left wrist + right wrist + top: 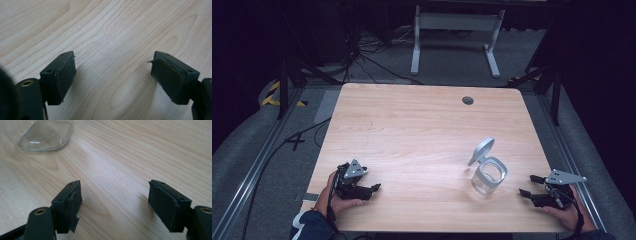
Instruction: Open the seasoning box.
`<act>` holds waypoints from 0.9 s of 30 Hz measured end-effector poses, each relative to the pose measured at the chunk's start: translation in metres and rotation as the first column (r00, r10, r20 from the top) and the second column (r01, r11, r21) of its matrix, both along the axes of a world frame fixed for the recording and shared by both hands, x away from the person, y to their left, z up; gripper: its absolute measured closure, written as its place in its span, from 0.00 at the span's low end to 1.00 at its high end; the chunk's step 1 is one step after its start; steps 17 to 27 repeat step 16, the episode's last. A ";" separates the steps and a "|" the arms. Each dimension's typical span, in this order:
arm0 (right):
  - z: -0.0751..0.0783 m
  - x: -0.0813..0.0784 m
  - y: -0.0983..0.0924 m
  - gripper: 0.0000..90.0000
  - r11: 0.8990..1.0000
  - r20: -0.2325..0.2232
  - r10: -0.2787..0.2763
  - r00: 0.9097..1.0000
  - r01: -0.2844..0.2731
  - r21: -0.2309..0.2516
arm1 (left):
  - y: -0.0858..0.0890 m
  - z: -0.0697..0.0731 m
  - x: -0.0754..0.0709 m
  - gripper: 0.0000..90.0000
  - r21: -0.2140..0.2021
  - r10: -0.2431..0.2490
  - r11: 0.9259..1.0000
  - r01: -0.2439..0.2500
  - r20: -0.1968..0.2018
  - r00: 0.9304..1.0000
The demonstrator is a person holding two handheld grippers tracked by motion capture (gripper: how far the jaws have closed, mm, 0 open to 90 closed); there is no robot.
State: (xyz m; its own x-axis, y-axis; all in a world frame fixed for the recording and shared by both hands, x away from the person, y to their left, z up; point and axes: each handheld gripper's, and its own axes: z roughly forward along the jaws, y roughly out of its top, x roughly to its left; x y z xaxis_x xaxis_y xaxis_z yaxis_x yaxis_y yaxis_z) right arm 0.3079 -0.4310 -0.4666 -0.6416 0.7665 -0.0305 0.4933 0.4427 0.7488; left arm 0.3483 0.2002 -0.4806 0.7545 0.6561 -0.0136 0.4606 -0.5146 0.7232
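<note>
A clear glass jar (489, 175) with its hinged lid (481, 150) flipped up stands on the wooden table (422, 135), right of centre near the front. Its glass base (46, 135) shows at the top left of the right gripper view. My right gripper (528, 185) rests low at the front right, a short way right of the jar, open with nothing between its fingers (72, 205). My left gripper (375, 188) sits at the front left, far from the jar, also open over bare wood, its pads (65, 75) wide apart.
A round cable hole (468, 100) lies near the table's far edge. Beyond the table stand a white desk frame (456, 30) and loose cables (362, 55) on the grey floor. Metal rails (252, 170) run along both sides of the table.
</note>
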 end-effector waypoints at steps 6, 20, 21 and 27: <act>0.000 0.000 0.000 0.30 1.000 -0.001 0.005 1.000 -0.005 0.000 | 0.000 0.000 0.000 0.22 -0.006 0.009 1.000 -0.009 -0.004 1.000; 0.000 0.001 0.000 0.29 1.000 -0.003 0.010 1.000 -0.010 0.001 | -0.001 0.000 0.000 0.18 0.004 0.030 1.000 -0.030 -0.009 1.000; 0.000 0.001 0.000 0.29 1.000 -0.003 0.010 1.000 -0.010 0.001 | -0.001 0.000 0.000 0.18 0.004 0.030 1.000 -0.030 -0.009 1.000; 0.000 0.001 0.000 0.29 1.000 -0.003 0.010 1.000 -0.010 0.001 | -0.001 0.000 0.000 0.18 0.004 0.030 1.000 -0.030 -0.009 1.000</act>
